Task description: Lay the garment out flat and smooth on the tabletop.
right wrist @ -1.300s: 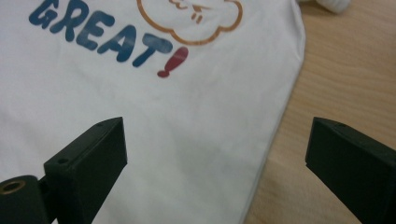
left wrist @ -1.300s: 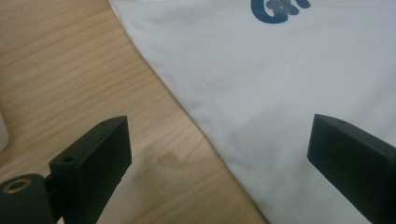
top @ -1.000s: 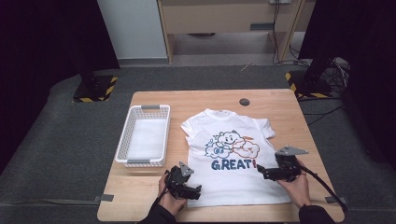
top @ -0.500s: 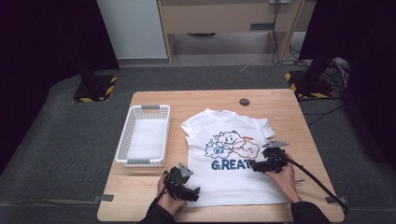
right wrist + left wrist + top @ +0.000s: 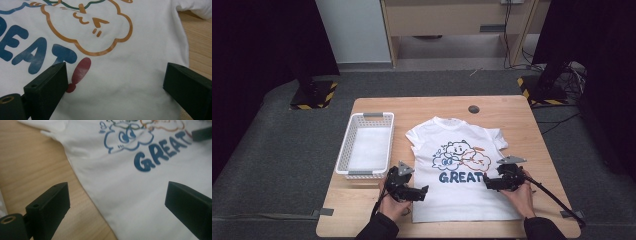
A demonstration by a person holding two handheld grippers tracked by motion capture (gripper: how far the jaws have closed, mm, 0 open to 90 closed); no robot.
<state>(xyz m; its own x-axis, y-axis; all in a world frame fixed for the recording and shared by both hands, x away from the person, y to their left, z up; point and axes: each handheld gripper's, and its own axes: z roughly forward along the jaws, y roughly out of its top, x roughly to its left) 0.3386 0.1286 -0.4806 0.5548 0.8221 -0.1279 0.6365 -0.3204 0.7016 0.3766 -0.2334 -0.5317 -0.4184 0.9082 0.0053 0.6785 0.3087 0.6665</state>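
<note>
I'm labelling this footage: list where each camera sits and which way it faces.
High view: above the person's side, looking forward and down at the table, shirt, basket; both hands and grippers show.
Left gripper view: on the left gripper, facing the shirt's edge; open fingers show.
Right gripper view: on the right gripper, facing the print.
All share the shirt.

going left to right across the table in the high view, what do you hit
white basket → left claw → white t-shirt → right claw. The small dark round spot near the table's far edge sits above the shirt, so its place in the order is unclear.
</note>
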